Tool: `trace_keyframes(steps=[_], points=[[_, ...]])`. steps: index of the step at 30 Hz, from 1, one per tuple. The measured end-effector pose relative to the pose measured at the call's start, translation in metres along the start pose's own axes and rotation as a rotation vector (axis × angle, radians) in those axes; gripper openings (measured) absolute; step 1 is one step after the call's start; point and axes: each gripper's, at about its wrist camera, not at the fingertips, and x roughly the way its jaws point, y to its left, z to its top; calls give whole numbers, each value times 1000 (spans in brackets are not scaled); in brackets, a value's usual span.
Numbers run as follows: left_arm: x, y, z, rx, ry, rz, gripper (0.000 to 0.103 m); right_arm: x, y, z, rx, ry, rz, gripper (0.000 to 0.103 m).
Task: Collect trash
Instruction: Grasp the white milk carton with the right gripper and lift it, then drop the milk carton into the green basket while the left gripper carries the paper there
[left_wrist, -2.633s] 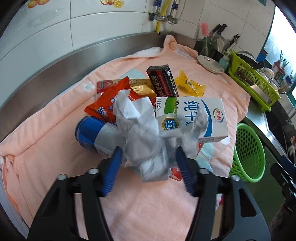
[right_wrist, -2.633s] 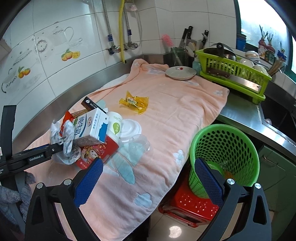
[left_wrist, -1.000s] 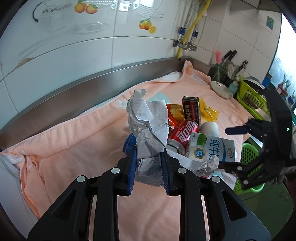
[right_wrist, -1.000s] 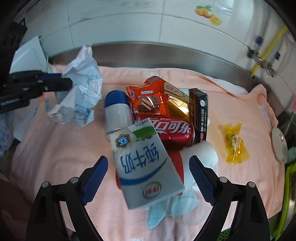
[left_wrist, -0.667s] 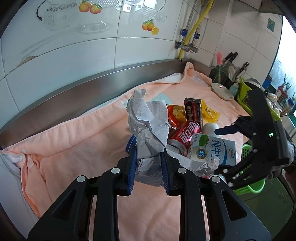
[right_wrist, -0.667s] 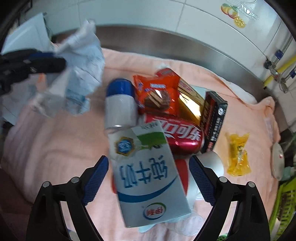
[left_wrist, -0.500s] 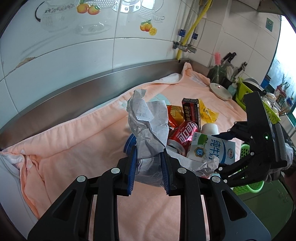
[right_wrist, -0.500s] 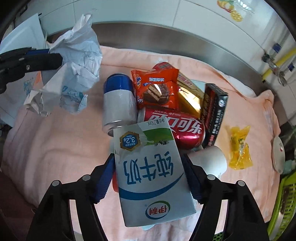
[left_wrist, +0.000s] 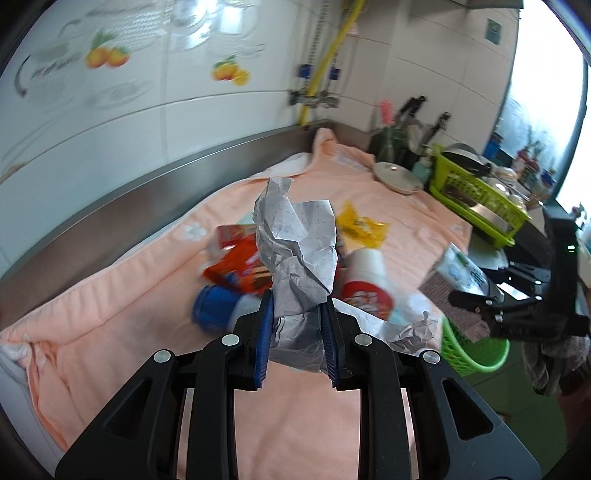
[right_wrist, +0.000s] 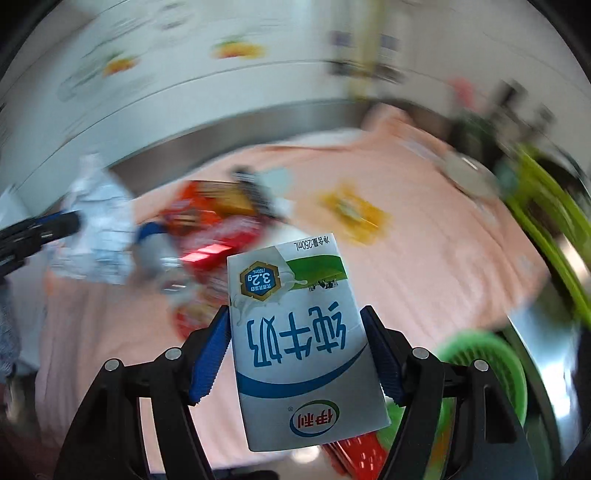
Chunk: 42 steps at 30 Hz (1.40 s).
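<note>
Materials and finishes, as held and as laid out.

My left gripper (left_wrist: 295, 341): matt black plastic frame, ribbed blue pads (left_wrist: 263, 345), bright metal screws; in it crumpled paper (left_wrist: 297, 254), grid-printed, dull and creased. My right gripper (right_wrist: 297, 363): same build; in it a milk carton (right_wrist: 301, 339) of smooth coated card with a slight sheen. The bench carries a soft matt peach towel (left_wrist: 122, 306), backed by a brushed steel upstand (left_wrist: 110, 206) and glossy white tiles (left_wrist: 110, 122). The green basket (left_wrist: 476, 350) is perforated plastic, and the yellow wrapper (left_wrist: 360, 225) shiny film.
</note>
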Motion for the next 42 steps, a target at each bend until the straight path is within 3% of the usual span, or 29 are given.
trace_keyframes(steps=[6,12,25,42], points=[[5,-48,11,86,0,-93,24,-12,-98,-63,240,60,-223,68],[13,-91,15,155,0,-147,24,-2,-169,-122,448,115,-311,68],[36,-159,17,271,47,-283,24,54,-214,-162,638,201,-346,68],[78,-232,9,261,92,-244,24,102,-250,-180,625,296,-280,72]])
